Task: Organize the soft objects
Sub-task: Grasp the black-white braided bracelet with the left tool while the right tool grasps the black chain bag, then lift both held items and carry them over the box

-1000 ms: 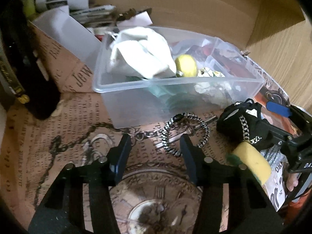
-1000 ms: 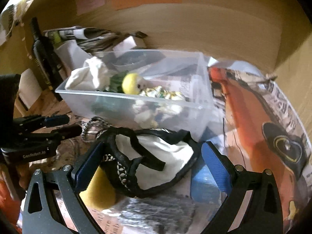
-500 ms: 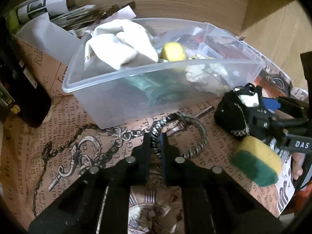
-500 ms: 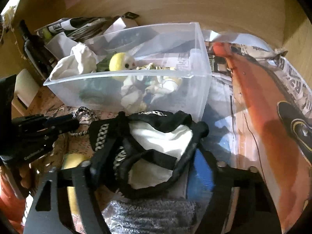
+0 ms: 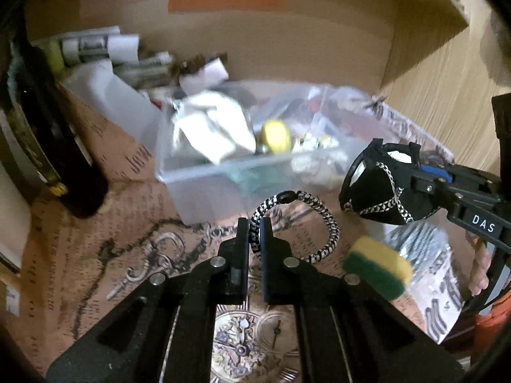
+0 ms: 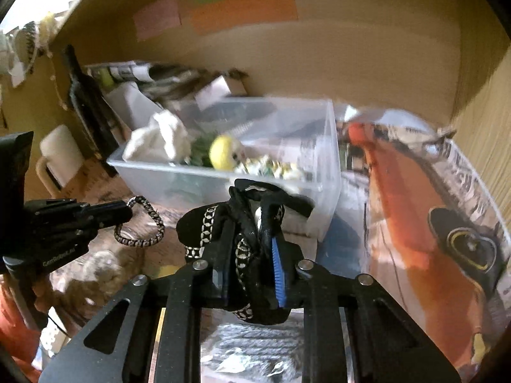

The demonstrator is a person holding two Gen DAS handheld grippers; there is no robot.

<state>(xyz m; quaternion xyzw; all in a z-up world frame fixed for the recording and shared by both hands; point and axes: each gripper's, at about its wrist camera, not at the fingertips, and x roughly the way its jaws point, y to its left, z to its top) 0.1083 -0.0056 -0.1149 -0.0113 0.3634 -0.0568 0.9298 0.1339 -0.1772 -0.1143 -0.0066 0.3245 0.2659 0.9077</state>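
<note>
My left gripper [image 5: 254, 233] is shut on a black-and-white braided cord loop [image 5: 322, 220] and holds it lifted in front of the clear plastic bin [image 5: 204, 191]. It also shows in the right wrist view [image 6: 140, 223]. My right gripper [image 6: 249, 255] is shut on a black fabric pouch with patterned trim [image 6: 217, 223], lifted near the bin's right front corner; the pouch shows in the left wrist view [image 5: 377, 188] too. The bin [image 6: 329, 166] holds a white cloth [image 5: 210, 127], a yellow ball [image 5: 274, 135] and other soft items.
A yellow-green sponge [image 5: 377, 268] lies on the printed paper table cover [image 5: 95, 255]. A dark bottle [image 5: 54, 146] stands at left. Papers and clutter [image 5: 127, 57] sit behind the bin. A cardboard wall [image 5: 287, 41] closes the back. A silvery bag [image 6: 249, 348] lies under my right gripper.
Both grippers closed, the left on the cord loop and the right on the pouch, and both have lifted their objects off the table.
</note>
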